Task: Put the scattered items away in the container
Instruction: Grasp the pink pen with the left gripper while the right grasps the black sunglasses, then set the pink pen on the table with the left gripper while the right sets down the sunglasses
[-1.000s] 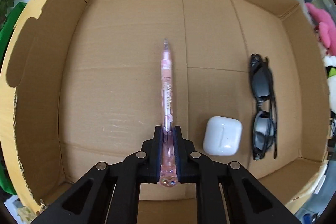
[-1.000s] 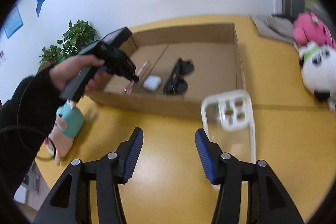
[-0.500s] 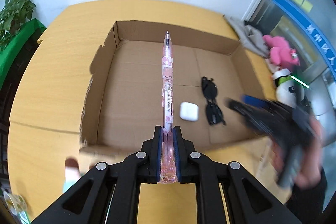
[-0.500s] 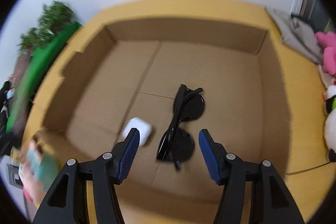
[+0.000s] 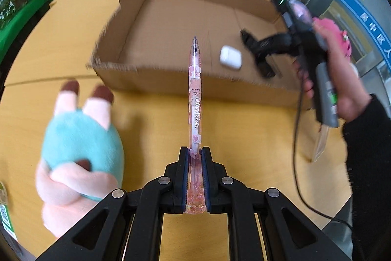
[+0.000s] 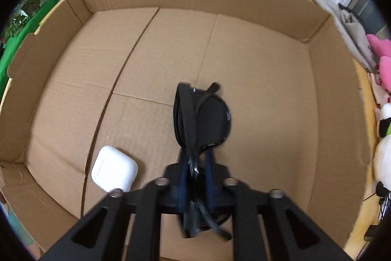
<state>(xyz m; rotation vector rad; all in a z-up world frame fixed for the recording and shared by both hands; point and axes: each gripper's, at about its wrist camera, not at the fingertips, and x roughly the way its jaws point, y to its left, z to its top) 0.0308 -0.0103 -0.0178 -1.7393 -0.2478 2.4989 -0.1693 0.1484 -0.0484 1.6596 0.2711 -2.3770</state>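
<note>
Your left gripper (image 5: pixel 195 158) has its jaws pinched on the pink pen (image 5: pixel 195 99), gripping it near the glittery back end so the barrel runs straight out ahead and the tip points toward the cardboard box (image 5: pixel 136 36). The pen is held above the yellow table (image 5: pixel 156 119), on the near side of the box's front wall; its tip lines up with that wall in the left wrist view, but you cannot tell from here whether it reaches over it. To the left of the pen, a teal and pink plush toy (image 5: pixel 78 148) lies on the table just in front of the box.

Your right gripper (image 6: pixel 195 163) is inside the box, with its jaws closed on the black sunglasses (image 6: pixel 202 119), which are folded and stand out forward of the blue finger pads (image 6: pixel 209 177). Whether the sunglasses touch the box floor is not clear. The white earbud case (image 6: pixel 114 169) lies on the box floor just left of that gripper, near the front wall. In the left wrist view, your right hand (image 5: pixel 347 80) grasps the gripper handle above the box's right front corner, blurred.
</note>
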